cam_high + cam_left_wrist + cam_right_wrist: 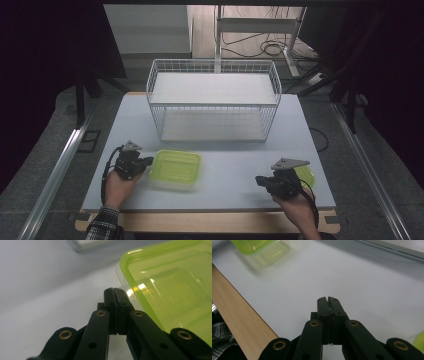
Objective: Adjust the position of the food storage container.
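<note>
Tabletop (225, 175), pale grey with a wooden front edge, seen from above, with a person's two hands reaching in from the near side. A lime-green lidded plastic food container (176, 168) lies flat on the near left part of the tabletop, in front of a white two-tier wire rack (214, 99). The left gripper (145, 164) sits just beside the container's left edge, its fingers (110, 302) clenched together on nothing, the tips next to the lid's raised rim. The right gripper (260, 181) rests well apart, near the front right, fingers (323, 307) also clenched and empty; a second green item (306, 175) lies partly hidden behind it.

The container looks light, thin-walled and see-through, probably empty, so it should lift easily but slide on the smooth tabletop if nudged. Its glossy lid looks slippery. The overhanging lid rim along the left side appears the best place to pinch, with the fingers opened first.
</note>
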A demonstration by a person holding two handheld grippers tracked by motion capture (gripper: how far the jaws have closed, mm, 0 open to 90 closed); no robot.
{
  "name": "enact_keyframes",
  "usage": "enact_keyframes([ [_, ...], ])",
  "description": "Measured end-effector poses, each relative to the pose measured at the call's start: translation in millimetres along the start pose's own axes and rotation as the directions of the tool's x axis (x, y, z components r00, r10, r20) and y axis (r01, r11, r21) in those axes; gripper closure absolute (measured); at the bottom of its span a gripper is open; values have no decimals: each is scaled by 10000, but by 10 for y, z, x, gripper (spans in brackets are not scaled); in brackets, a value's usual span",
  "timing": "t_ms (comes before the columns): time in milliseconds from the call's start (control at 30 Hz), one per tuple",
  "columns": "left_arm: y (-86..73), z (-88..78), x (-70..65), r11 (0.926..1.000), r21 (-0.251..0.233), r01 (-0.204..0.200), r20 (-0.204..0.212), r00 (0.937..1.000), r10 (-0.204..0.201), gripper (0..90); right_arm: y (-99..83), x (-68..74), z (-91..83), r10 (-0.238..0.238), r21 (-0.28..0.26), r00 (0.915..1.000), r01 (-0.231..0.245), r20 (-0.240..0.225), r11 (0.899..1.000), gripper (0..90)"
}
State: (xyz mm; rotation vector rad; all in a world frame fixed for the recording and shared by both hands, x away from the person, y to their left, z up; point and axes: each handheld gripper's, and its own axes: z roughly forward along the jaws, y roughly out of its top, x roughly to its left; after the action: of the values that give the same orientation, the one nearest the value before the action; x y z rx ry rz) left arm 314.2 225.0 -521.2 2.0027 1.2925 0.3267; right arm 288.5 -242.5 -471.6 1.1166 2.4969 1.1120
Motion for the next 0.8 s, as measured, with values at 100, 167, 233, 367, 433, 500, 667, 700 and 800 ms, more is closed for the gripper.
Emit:
enact_keyframes([
  [100,-16,31,-172,9996,115,-252,289,9993,249,894,41,20,39,-51,24,9999,51,-113,10000,874],
  [167,-21,56,-290,9986,194,-490,472,9977,480,888,71,27,72,-48,30,9998,49,-187,10000,872],
  [233,-19,85,-398,9974,233,-682,664,9956,665,886,102,27,106,-27,44,9996,28,-276,10000,870],
  [367,-3,146,-604,9932,339,-1118,1085,9883,1076,882,161,28,182,-5,110,9992,9,-389,9999,860],
  [433,-12,179,-761,9868,440,-1559,1637,9755,1468,875,183,39,218,-3,85,9991,6,-435,10000,851],
  [500,-34,180,-845,9817,513,-1833,1791,9688,1716,864,169,43,233,1,95,9991,3,-430,10000,846],
  [667,-87,73,-799,9817,308,-1881,1425,9729,1820,760,104,25,223,85,112,9996,-82,-282,9999,809],
  [700,-104,32,-763,9834,90,-1814,1305,9752,1787,760,104,25,223,85,112,9996,-82,-282,9999,809],
  [800,-159,-70,-685,9885,-422,-1455,960,9842,1490,537,87,7,223,145,65,9996,-143,-240,9999,734],
])
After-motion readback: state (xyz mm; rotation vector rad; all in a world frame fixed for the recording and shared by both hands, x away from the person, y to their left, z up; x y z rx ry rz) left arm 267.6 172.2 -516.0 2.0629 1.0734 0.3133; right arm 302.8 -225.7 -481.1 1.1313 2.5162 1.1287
